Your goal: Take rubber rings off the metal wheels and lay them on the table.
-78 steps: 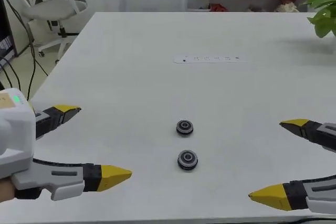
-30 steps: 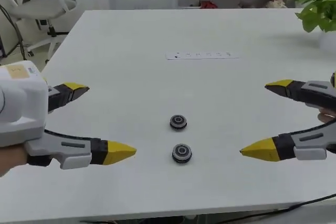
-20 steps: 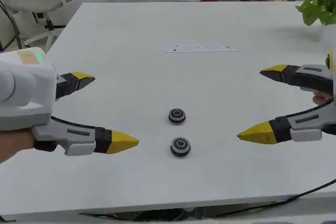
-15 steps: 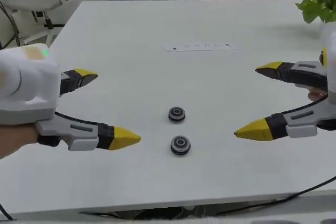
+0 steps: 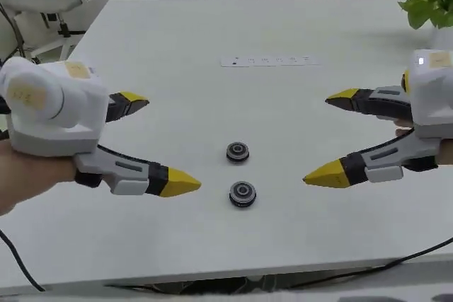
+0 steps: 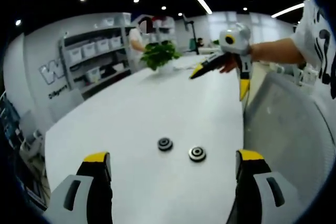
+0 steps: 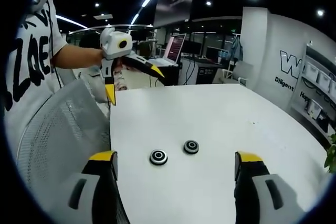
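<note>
Two metal wheels mid-bench, claws either side, nothing picked.
I have the left claw and right claw spread wide and empty, flanking the pair; probably staged so one pins a wheel while the other peels. The near wheel and far wheel lie flat, close together. Their dark rubber rings look seated, with none laid on the bench yet.

Table, near wheel, far wheel, strip
</note>
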